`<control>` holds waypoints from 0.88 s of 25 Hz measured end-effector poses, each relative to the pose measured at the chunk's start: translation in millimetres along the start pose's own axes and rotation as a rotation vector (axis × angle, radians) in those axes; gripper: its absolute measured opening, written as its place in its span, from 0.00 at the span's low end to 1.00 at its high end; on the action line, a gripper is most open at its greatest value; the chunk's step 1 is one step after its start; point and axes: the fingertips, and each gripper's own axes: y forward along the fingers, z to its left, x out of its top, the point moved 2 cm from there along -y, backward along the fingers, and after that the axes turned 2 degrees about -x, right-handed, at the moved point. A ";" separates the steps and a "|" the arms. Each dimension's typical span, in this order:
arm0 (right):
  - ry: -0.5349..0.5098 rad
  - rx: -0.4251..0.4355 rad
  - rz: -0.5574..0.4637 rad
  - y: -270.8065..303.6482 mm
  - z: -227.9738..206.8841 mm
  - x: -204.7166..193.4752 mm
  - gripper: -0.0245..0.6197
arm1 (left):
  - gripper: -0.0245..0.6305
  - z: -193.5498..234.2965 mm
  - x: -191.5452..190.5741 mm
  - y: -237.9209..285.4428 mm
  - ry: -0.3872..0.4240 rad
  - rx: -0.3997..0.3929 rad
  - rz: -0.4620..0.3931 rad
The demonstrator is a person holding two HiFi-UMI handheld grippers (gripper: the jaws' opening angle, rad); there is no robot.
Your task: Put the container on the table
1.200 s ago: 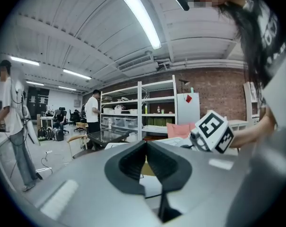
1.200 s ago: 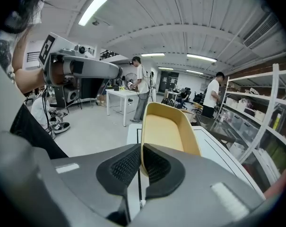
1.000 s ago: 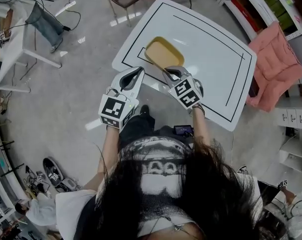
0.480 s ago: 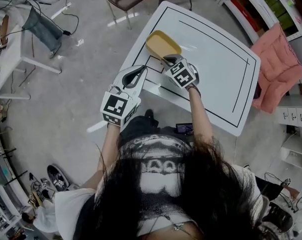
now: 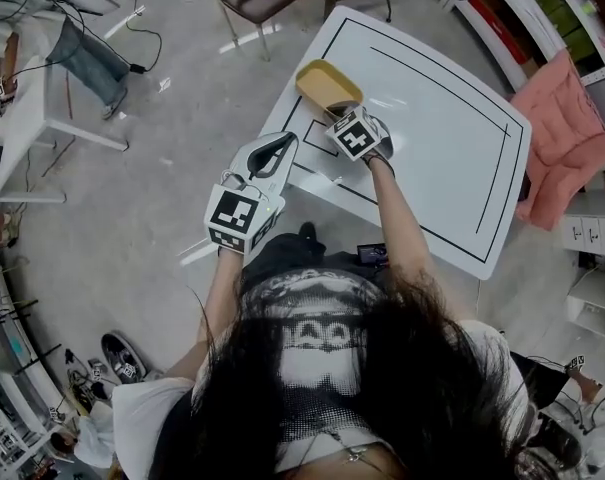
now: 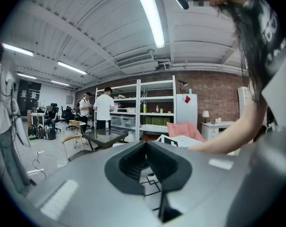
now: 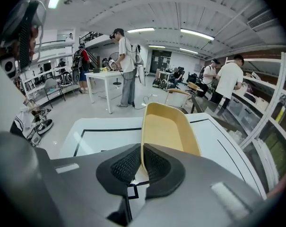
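At left, we see the left gripper [image 5: 274,148] clenched on nothing, held off the near edge of the white table [image 5: 432,138]. To its right, the right gripper [image 5: 335,114] pinches the rim of the yellow container [image 5: 325,83], which juts ahead of its jaws over the table's corner. The jaws hide the gripped end, and we cannot tell whether the base touches the tabletop.
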 end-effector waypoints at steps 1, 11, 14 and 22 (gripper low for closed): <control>0.002 -0.002 0.012 3.0 -0.2 -1.7 0.07 | 0.04 2.6 -0.8 0.0 -0.003 0.002 0.002; 0.017 -0.028 0.061 13.3 1.7 -13.6 0.10 | 0.04 9.9 -6.5 -1.2 -0.011 -0.010 0.008; 0.035 -0.030 0.035 8.0 3.1 -8.0 0.18 | 0.04 9.6 -7.2 -4.7 -0.011 -0.010 0.011; 0.067 -0.041 -0.106 -32.0 8.0 9.7 0.18 | 0.04 7.5 -9.6 -5.8 -0.016 -0.008 0.010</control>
